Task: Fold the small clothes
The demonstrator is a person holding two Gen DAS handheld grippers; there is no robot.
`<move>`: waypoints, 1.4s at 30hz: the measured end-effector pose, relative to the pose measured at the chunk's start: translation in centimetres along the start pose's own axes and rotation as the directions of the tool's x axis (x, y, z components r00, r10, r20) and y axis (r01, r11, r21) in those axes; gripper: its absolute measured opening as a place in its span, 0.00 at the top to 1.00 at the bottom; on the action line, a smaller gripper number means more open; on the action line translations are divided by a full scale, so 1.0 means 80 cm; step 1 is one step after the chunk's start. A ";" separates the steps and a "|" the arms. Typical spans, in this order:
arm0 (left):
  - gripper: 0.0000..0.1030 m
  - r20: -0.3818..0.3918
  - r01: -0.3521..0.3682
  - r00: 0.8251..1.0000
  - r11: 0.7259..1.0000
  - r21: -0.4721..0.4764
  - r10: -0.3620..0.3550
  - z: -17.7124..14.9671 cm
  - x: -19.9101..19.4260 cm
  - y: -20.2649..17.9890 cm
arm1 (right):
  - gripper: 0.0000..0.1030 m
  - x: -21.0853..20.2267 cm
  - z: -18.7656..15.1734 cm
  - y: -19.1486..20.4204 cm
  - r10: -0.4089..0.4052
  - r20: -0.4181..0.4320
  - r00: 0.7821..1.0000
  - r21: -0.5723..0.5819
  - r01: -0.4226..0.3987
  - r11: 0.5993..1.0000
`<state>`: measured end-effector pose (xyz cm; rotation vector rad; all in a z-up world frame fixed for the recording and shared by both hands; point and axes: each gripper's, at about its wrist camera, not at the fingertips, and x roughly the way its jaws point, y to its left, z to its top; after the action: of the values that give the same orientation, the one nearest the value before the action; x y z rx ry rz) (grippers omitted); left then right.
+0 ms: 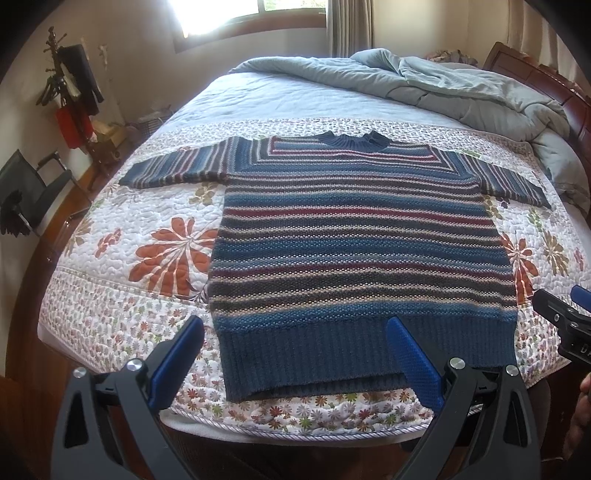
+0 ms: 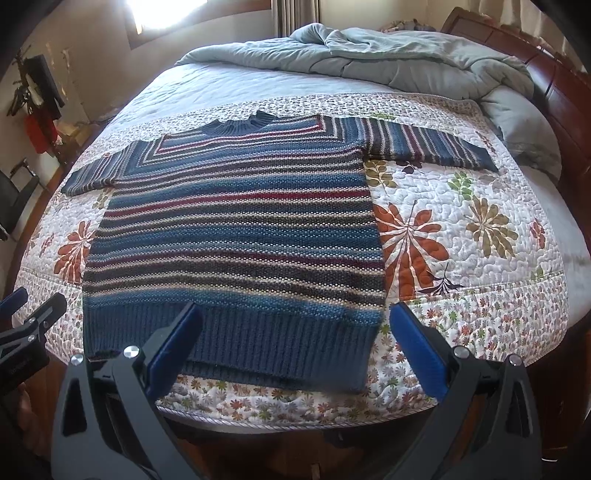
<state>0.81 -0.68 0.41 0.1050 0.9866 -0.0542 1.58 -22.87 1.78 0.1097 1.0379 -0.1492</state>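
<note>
— Spread wide, both blue-padded jaws of the left gripper [image 1: 295,330] hang above the near hem of a striped sweater [image 1: 354,236], pinching nothing. How does the garment lie in the left wrist view?

— Flat on a floral quilt [image 1: 162,258], hem toward the camera, collar toward the far window [image 1: 255,11]. Its long axis runs from near edge to far side of the bed; the sleeves stretch out sideways across that axis. The hem sits just inside the quilt's corded near border. Open quilt shows to the sweater's left; a rumpled grey duvet [image 1: 461,92] lies well beyond the collar.

— And from the right wrist view?

— Jaws of the right gripper [image 2: 293,314] stand equally apart and empty, one pad over the ribbed hem, the other just beside the sweater's [image 2: 236,229] right hem corner. Same heading: hem near, collar far. Bare quilt [image 2: 461,229] opens broadly to the right, below the outstretched sleeve. The left gripper [image 2: 33,314] shows at the frame's left edge, near the other hem corner.
</note>
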 end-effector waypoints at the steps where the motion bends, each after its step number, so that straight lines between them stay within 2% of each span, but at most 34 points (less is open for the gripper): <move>1: 0.04 0.000 0.000 1.000 1.000 -0.002 0.000 0.000 0.000 0.000 | 0.02 0.000 0.004 -0.001 0.000 -0.002 1.000 0.001 0.000 1.000; 42: 0.03 -0.008 0.003 1.000 1.000 -0.002 -0.003 0.000 0.008 0.003 | 0.02 0.005 -0.003 -0.008 -0.001 -0.009 1.000 0.004 0.001 1.000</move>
<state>1.19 -0.46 -0.06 0.1015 0.9952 -0.0558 1.45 -23.52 1.30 0.1134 1.0469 -0.1514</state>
